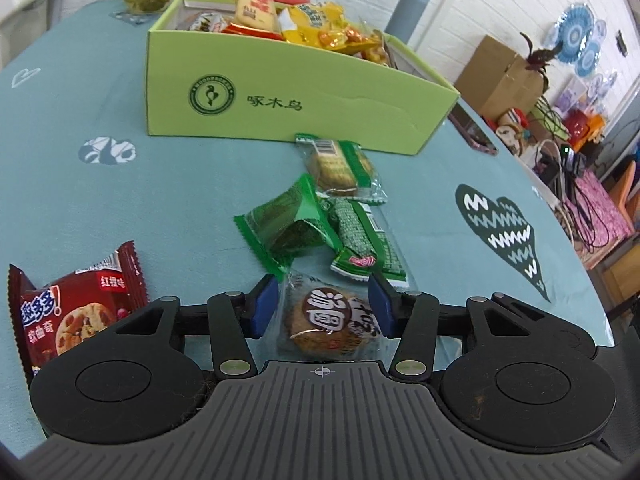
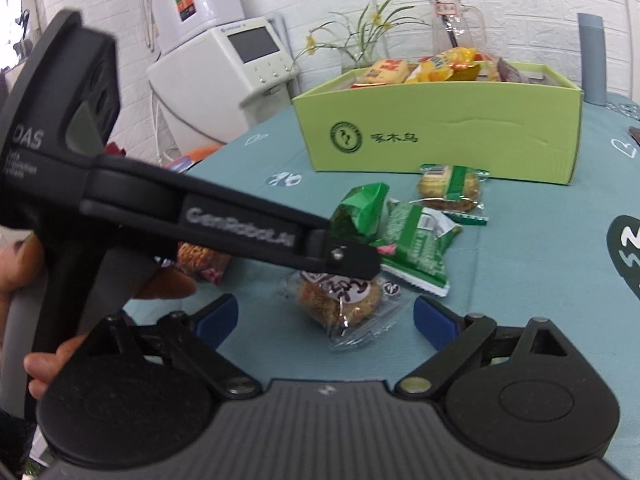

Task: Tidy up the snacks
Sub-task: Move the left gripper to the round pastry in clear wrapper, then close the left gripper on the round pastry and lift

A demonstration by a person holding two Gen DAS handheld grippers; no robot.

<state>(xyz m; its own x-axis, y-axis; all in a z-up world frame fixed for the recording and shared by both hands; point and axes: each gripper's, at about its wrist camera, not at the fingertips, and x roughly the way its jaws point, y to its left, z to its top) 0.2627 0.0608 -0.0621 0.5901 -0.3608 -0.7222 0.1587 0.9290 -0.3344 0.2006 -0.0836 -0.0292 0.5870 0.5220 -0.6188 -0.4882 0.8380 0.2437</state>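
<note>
The left gripper was spread wide around the clear-wrapped cookie on the table, nothing clamped, right gripper open and empty; the slick wrapper could be squeezed out if closed off-centre.

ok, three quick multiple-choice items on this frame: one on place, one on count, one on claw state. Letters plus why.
1. The clear-wrapped round cake lies:
A. inside the green box
B. between the left claw's pads
C. on the red cookie packet

2. Green-wrapped snacks on the tablecloth:
A. one
B. three
C. five

3. The right claw is:
A. open, holding nothing
B. shut on a packet
C. inside the box

Answers:
1 B: the left claw has a blue pad either side of it.
2 B: three green wrappers lie before the green box.
3 A: its pads stand wide apart.
</note>
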